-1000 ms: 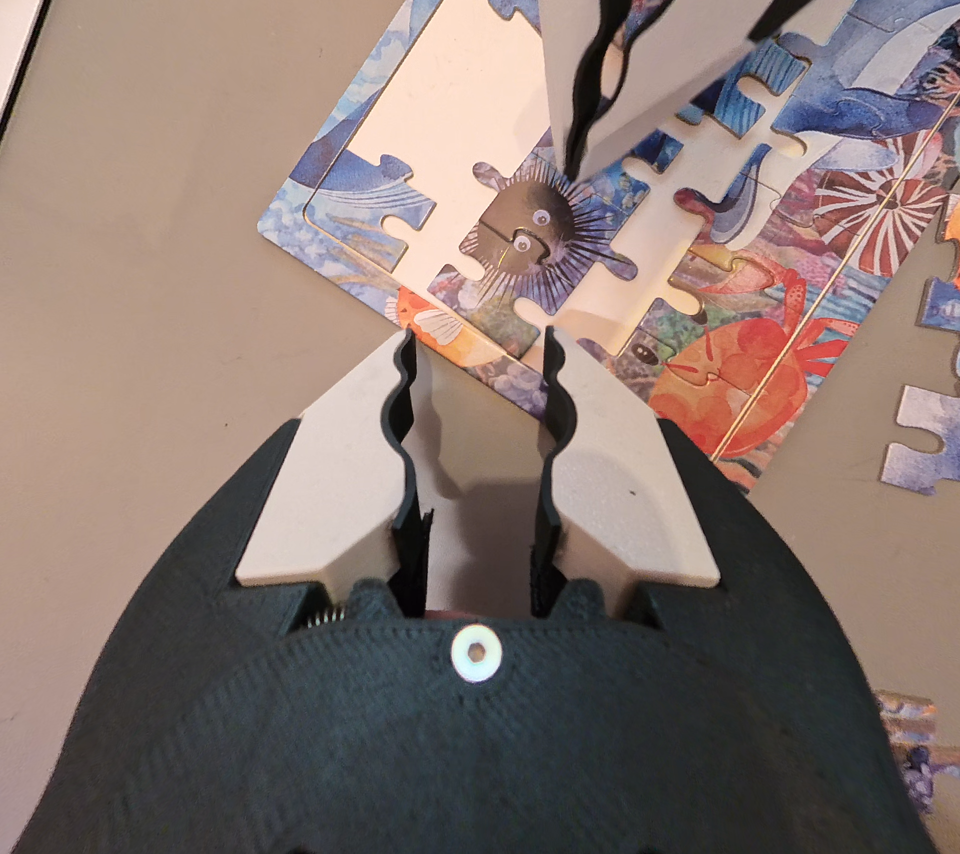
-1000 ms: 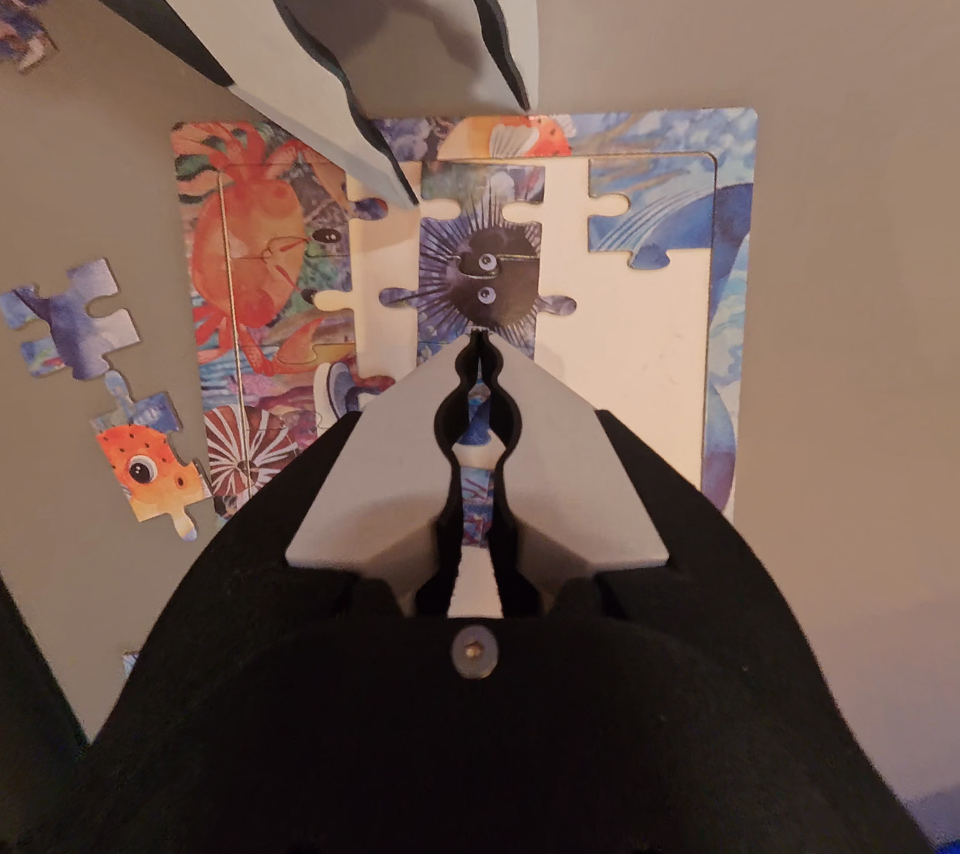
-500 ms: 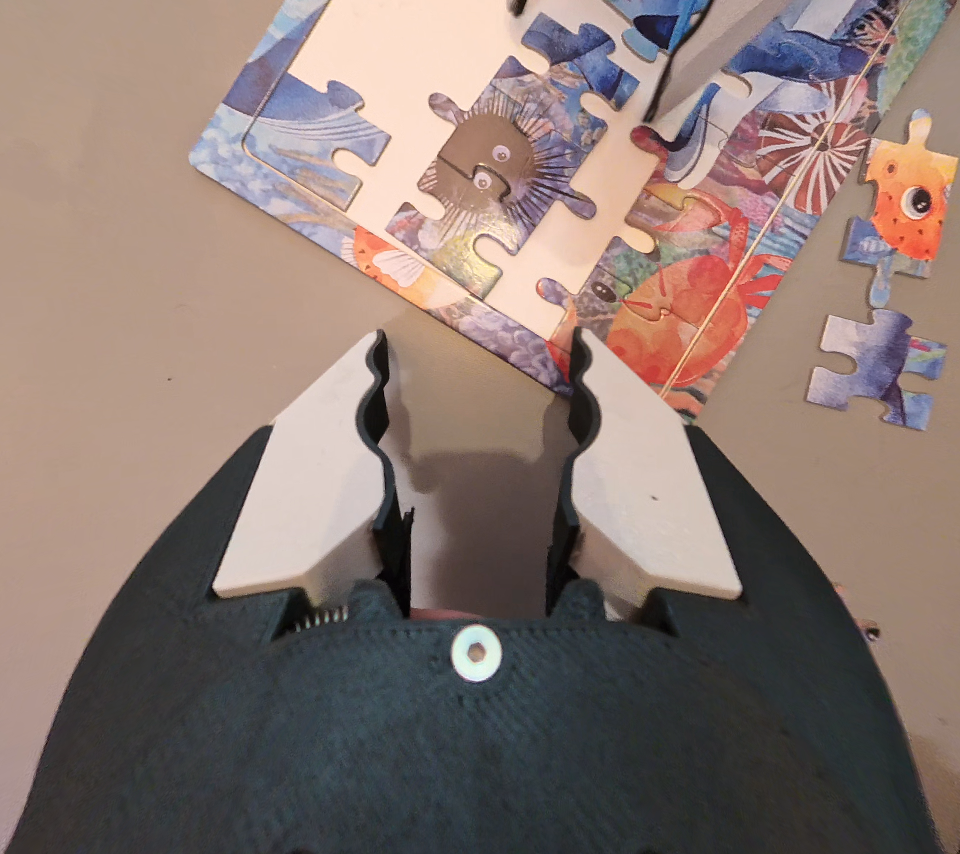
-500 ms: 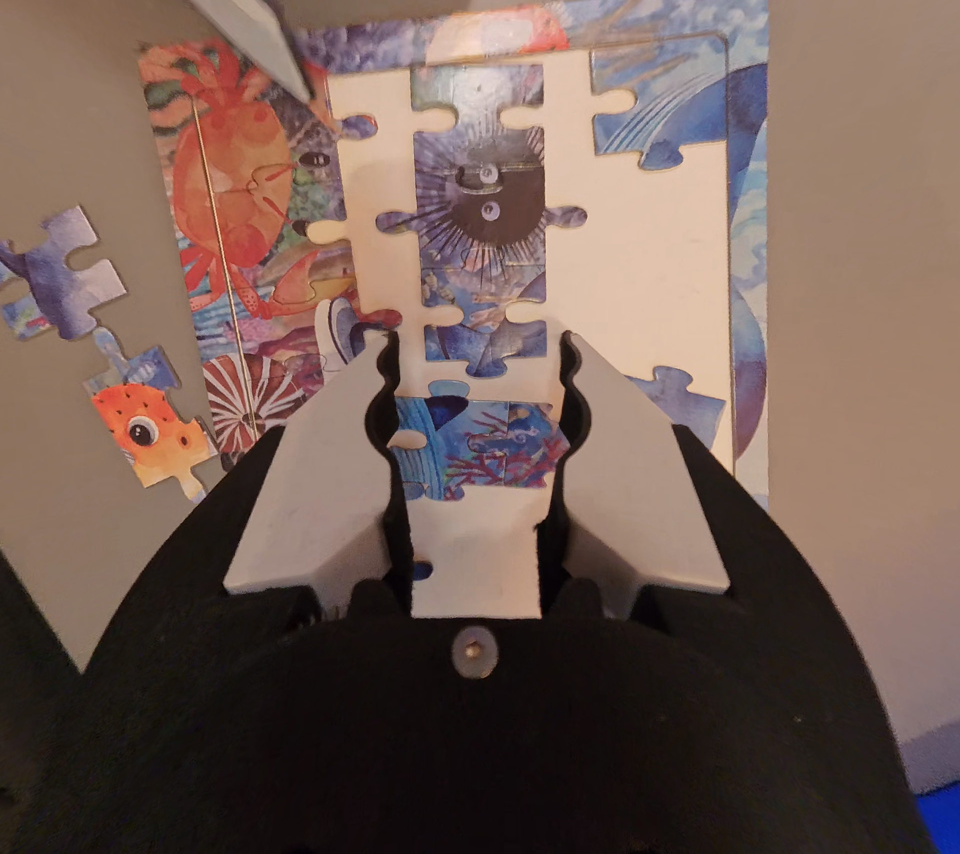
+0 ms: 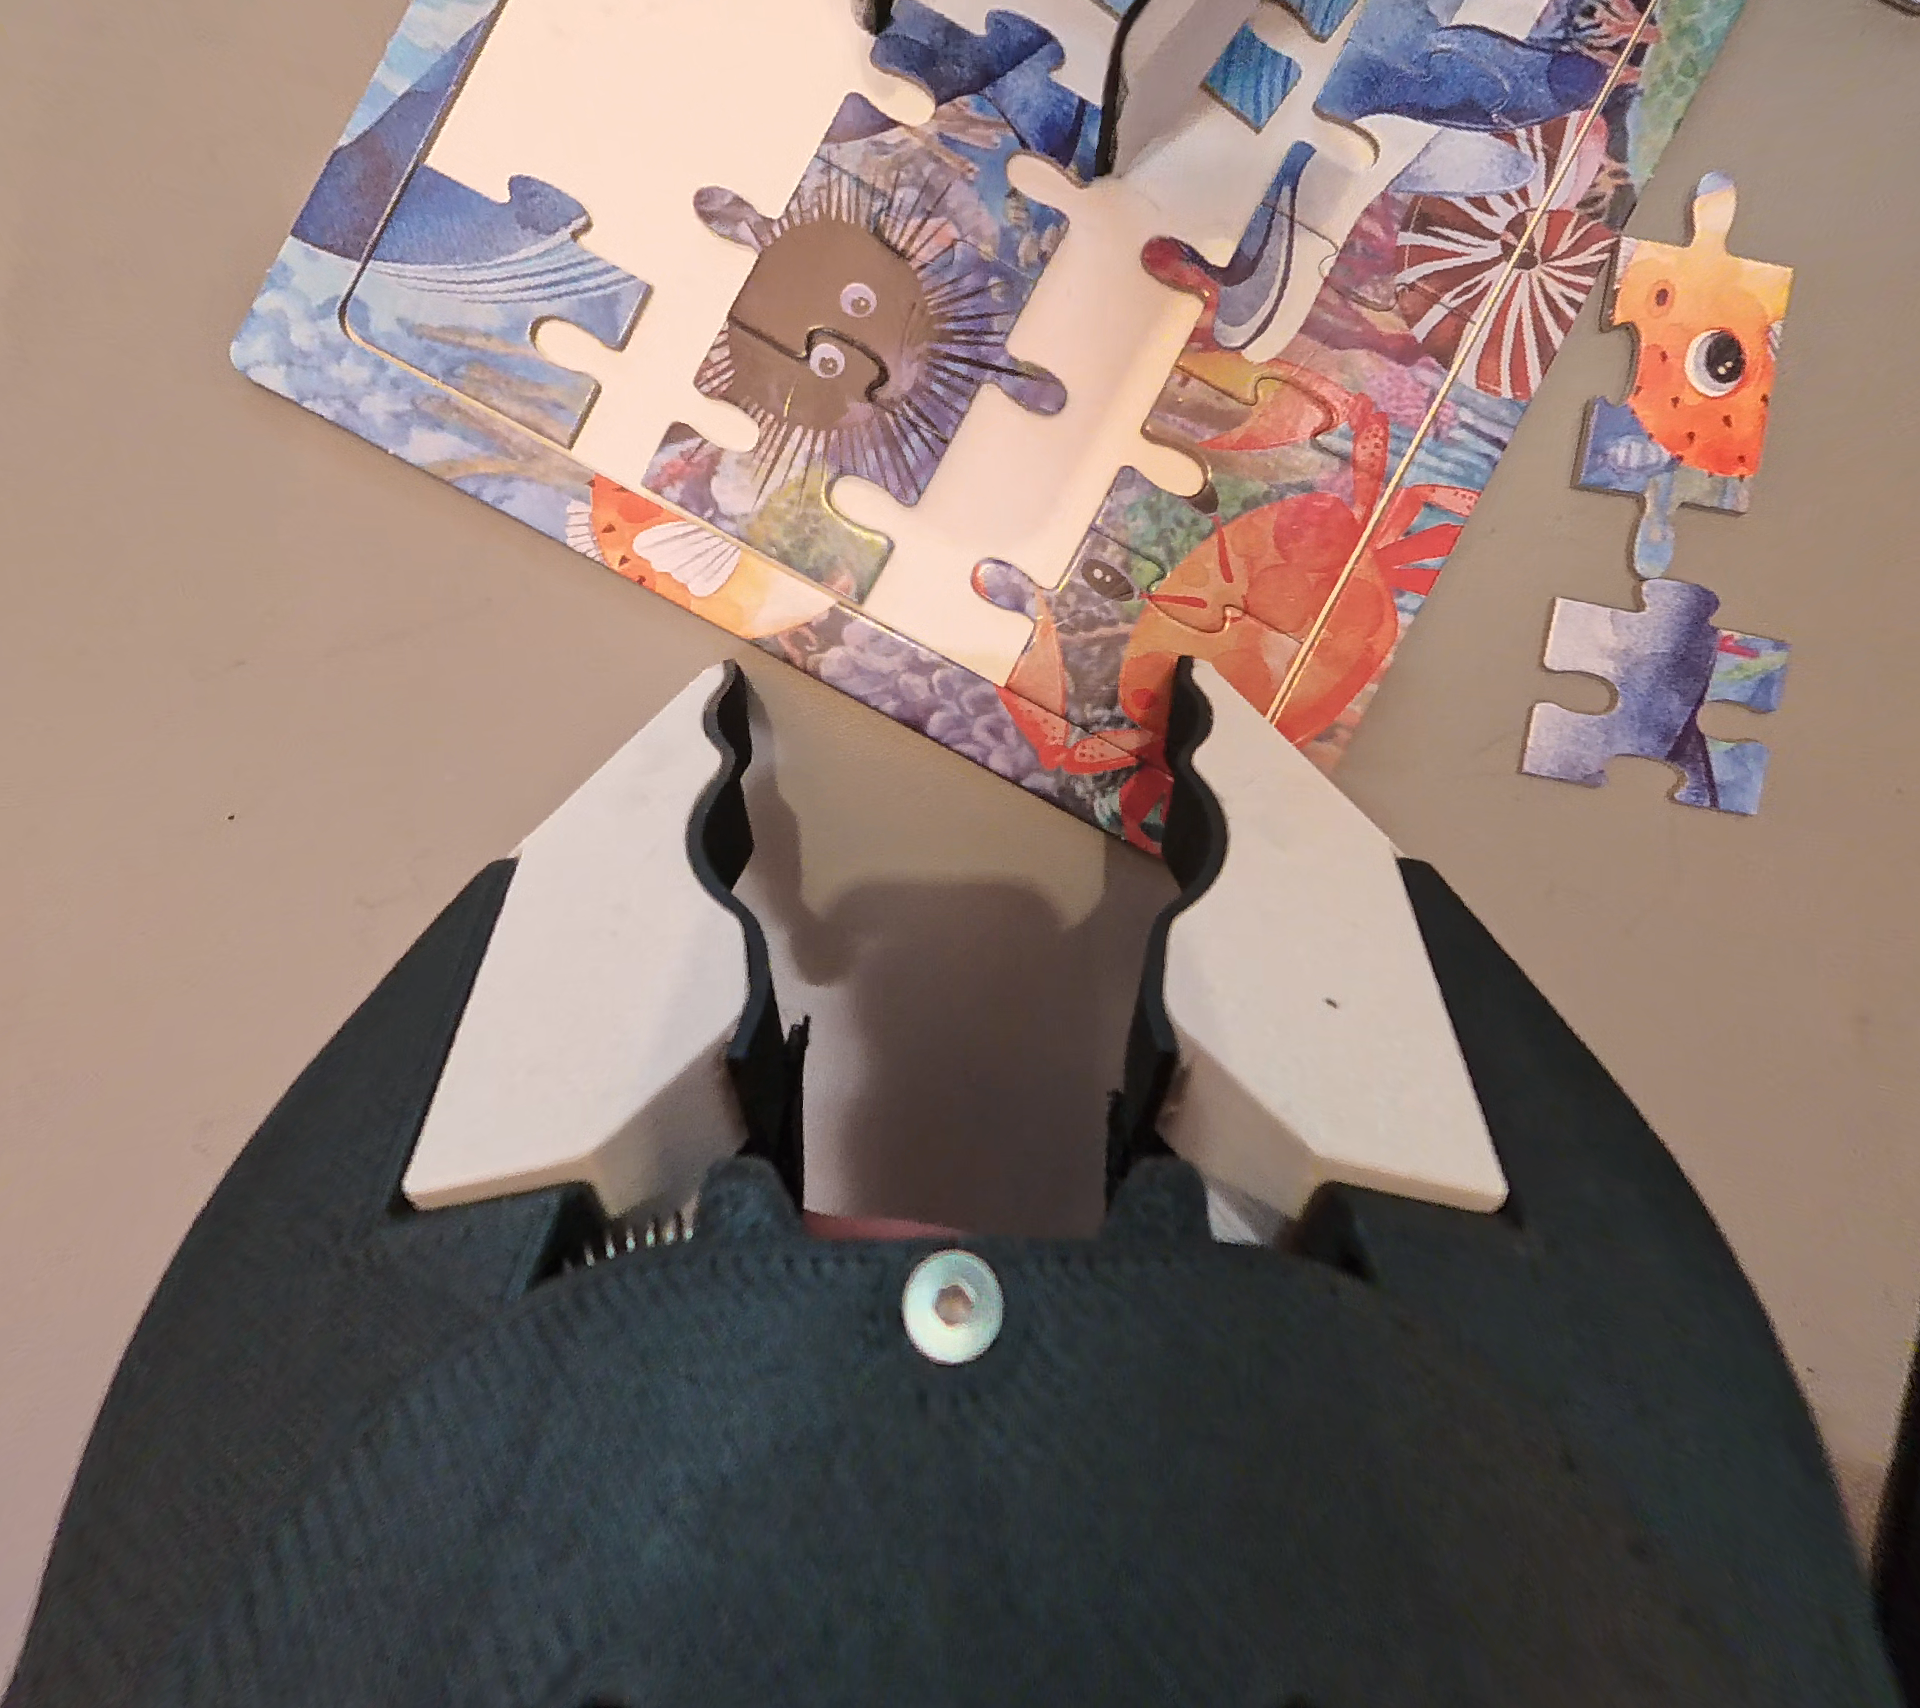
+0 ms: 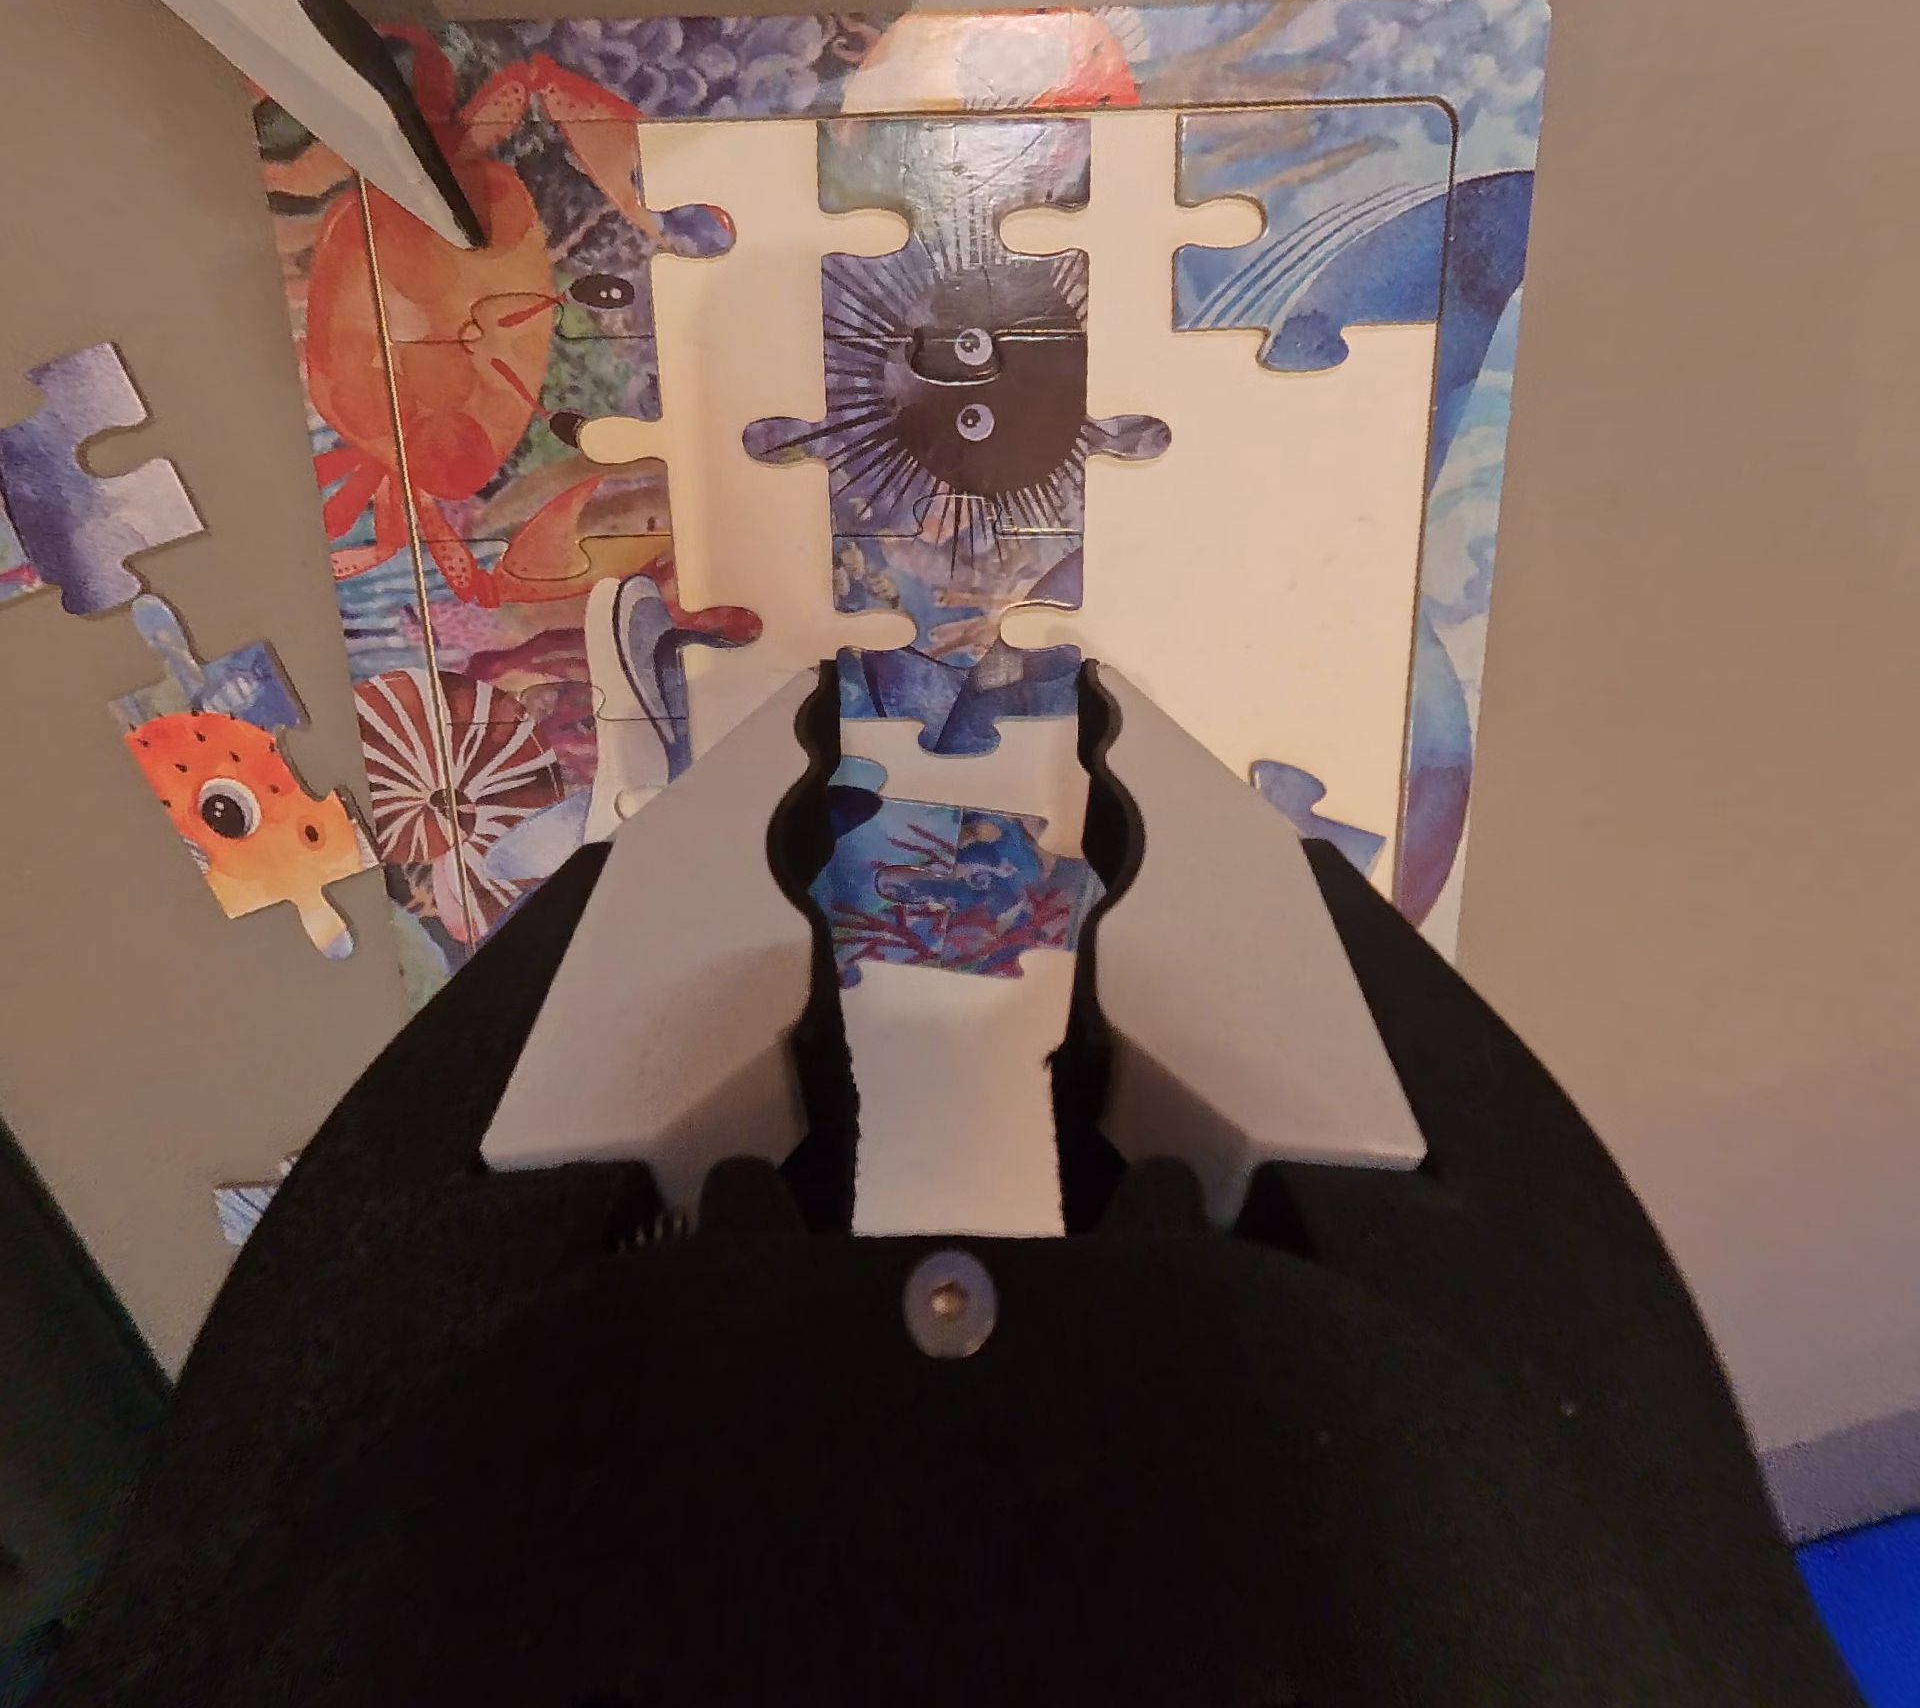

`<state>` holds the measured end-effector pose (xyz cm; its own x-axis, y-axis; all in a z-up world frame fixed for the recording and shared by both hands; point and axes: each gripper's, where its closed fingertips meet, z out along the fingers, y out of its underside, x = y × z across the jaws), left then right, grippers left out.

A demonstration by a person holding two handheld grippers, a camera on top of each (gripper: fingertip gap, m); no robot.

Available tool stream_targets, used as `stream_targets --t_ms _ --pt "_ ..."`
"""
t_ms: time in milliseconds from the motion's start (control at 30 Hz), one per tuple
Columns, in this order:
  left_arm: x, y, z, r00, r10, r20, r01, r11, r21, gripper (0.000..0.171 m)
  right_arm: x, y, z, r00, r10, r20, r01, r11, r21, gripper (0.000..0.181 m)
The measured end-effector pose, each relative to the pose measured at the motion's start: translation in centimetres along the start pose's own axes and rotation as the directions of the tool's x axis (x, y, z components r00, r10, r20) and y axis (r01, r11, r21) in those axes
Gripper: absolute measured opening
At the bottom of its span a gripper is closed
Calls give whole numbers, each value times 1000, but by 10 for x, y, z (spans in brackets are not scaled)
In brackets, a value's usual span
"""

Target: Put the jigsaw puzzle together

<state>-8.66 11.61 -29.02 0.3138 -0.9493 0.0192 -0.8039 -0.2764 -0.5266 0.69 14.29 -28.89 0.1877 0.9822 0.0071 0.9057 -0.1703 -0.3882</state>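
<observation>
Though the crab side and urchin column fill the cardboard puzzle tray (image 6: 1496, 58), cream gaps remain; orange fish piece (image 5: 1694, 370) waits beside the tray; left gripper (image 5: 961, 692) and right gripper (image 6: 956, 682) fingers gape empty.
</observation>
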Motion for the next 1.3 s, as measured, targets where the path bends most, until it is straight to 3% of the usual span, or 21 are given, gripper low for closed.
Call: stream_targets --t_ms 300,1300 --pt "2 2 -1 1000 8 -8 -8 1000 -3 79 5 0 1 999 -26 33 27 998 -49 44" --pt "3 3 -3 1000 11 -14 -11 1000 -15 70 6 5 -2 999 -25 22 26 999 -40 44"
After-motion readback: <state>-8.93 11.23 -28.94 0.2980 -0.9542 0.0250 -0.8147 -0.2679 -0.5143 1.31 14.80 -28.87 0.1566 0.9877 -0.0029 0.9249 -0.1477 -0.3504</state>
